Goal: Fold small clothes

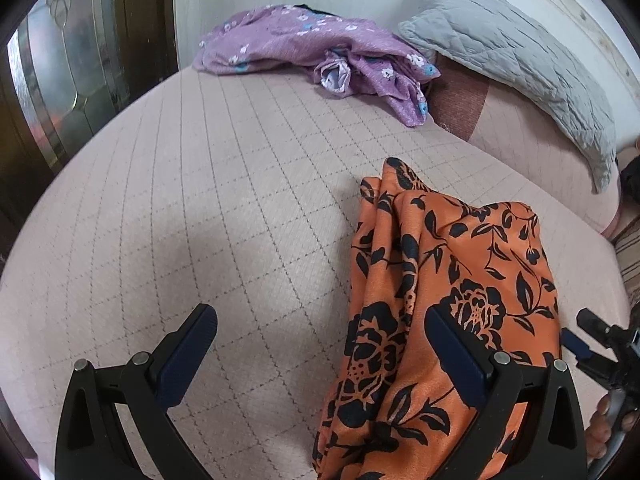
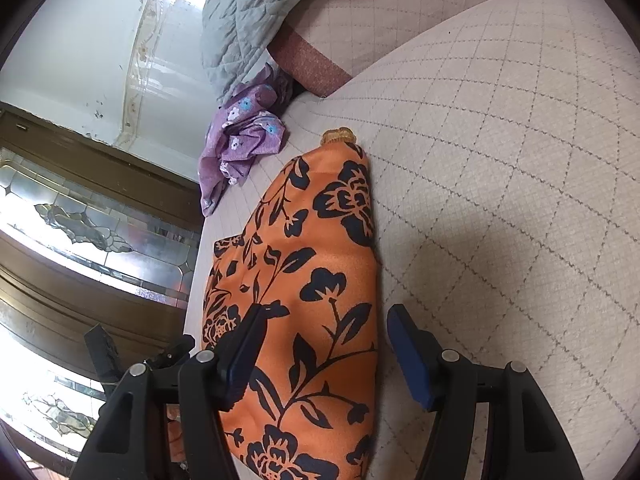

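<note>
An orange garment with black flowers [image 1: 440, 256] lies bunched lengthwise on the pink quilted bed [image 1: 200, 200]. My left gripper [image 1: 320, 320] stands wide open over it. Its right finger [image 1: 452, 344] overlaps the cloth, and its left finger is over bare bedcover. In the right wrist view the same orange garment [image 2: 312, 280] runs between the fingers of my right gripper [image 2: 326, 320]. That gripper is open: the left finger lies against the cloth and the right pad [image 2: 408, 352] stands clear of its edge. A crumpled purple flowered garment [image 1: 312, 48] lies at the far end of the bed.
A grey quilted pillow [image 1: 512, 56] leans at the bed's far right corner. A wooden door with patterned glass [image 1: 60, 80] stands left of the bed, close to its edge. A hand [image 1: 604, 420] holding the other gripper shows at the right border.
</note>
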Demonstrator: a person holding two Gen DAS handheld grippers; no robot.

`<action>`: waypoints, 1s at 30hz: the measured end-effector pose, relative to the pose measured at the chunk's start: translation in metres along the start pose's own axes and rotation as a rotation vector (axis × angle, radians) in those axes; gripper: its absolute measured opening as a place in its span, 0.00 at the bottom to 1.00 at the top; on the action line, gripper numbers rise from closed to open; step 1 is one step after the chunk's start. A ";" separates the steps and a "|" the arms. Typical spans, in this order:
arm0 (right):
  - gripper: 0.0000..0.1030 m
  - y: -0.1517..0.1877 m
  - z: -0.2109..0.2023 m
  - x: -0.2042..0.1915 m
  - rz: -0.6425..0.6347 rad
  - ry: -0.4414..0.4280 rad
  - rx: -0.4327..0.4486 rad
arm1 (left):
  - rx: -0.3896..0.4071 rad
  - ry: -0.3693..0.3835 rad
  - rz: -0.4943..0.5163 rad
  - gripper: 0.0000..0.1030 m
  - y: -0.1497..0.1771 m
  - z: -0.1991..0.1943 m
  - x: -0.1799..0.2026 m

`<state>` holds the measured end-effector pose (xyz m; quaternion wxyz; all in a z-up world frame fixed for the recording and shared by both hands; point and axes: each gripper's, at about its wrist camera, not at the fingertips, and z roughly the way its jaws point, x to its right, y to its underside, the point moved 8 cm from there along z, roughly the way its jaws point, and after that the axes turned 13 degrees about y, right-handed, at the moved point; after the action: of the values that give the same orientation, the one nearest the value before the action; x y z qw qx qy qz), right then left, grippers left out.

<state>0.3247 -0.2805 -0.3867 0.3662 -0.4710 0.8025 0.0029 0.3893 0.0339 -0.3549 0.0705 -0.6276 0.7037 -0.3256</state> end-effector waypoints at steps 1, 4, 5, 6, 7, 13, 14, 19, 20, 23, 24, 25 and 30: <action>0.65 0.000 -0.001 0.000 0.000 -0.001 0.004 | 0.003 -0.004 0.006 1.00 0.000 -0.001 0.001; 0.65 0.000 -0.004 -0.002 -0.005 -0.003 0.011 | 0.011 -0.007 0.022 1.00 0.000 -0.003 0.005; 0.65 0.000 -0.003 -0.002 -0.006 -0.002 0.012 | 0.013 -0.009 0.024 1.00 0.000 -0.003 0.006; 0.65 -0.001 -0.003 -0.002 -0.006 -0.002 0.012 | 0.015 -0.009 0.027 1.00 0.000 -0.002 0.007; 0.65 -0.001 -0.003 -0.002 -0.006 -0.003 0.012 | 0.015 -0.009 0.030 1.00 0.000 -0.002 0.008; 0.65 -0.001 -0.002 -0.003 -0.008 -0.006 0.012 | 0.013 0.003 0.036 1.00 0.000 -0.001 0.016; 0.65 -0.001 -0.003 -0.003 -0.009 -0.006 0.013 | 0.012 0.004 0.039 1.00 0.001 -0.001 0.018; 0.65 -0.003 -0.004 -0.004 -0.011 -0.011 0.020 | 0.013 0.008 0.055 1.00 0.001 0.000 0.027; 0.65 -0.003 -0.005 -0.004 -0.012 -0.012 0.021 | 0.013 0.011 0.057 1.00 0.000 -0.001 0.029; 0.65 -0.003 -0.006 -0.004 -0.010 -0.015 0.023 | 0.012 0.013 0.055 1.00 -0.001 -0.001 0.033; 0.65 -0.003 -0.006 -0.004 -0.009 -0.016 0.022 | 0.010 0.015 0.055 1.00 -0.001 0.000 0.035; 0.65 -0.002 -0.007 -0.003 -0.008 -0.017 0.021 | 0.009 0.016 0.055 1.00 -0.001 0.000 0.036; 0.65 -0.002 -0.008 -0.003 -0.008 -0.020 0.023 | 0.000 0.022 0.051 1.00 -0.001 0.002 0.039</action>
<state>0.3224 -0.2822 -0.3783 0.3798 -0.4699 0.7969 -0.0029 0.3832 -0.0031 -0.3441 0.0712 -0.6059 0.7201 -0.3305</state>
